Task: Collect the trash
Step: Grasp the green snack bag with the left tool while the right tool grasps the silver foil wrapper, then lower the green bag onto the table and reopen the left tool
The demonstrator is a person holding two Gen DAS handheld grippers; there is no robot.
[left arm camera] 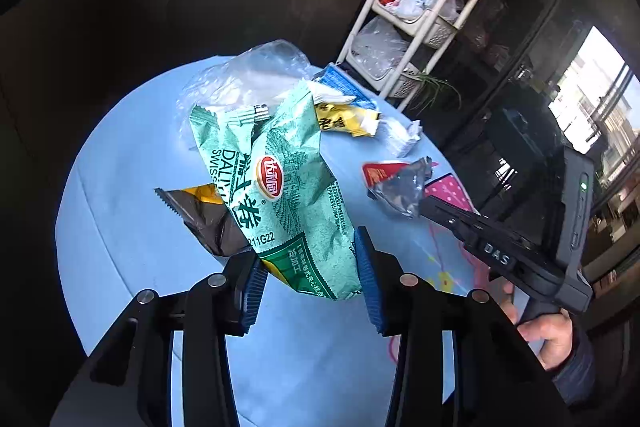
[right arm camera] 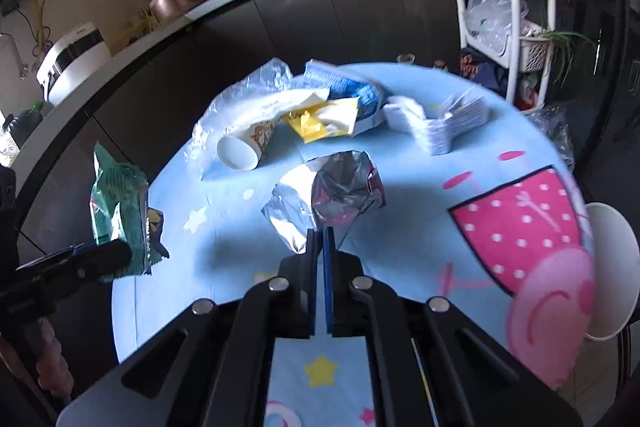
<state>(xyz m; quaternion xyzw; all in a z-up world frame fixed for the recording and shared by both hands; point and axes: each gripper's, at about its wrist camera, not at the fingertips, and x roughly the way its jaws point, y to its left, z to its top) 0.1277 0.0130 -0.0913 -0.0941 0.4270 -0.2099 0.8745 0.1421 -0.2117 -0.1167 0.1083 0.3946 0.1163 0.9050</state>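
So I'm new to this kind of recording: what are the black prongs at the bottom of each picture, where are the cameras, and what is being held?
There is no robot here. A person carries a handheld two-finger gripper in each hand, and each picture comes from a fisheye camera on one gripper, looking along its fingers.

In the left wrist view, the left gripper holds a green snack bag lifted above the blue tablecloth, with a dark wrapper hanging beside the bag. The other tool shows at the right, in the person's hand.

In the right wrist view, the right gripper is pinched shut on a crumpled silver foil wrapper.

Left on the table: a tipped paper cup, a yellow wrapper, clear plastic, a blue packet and white tissues.
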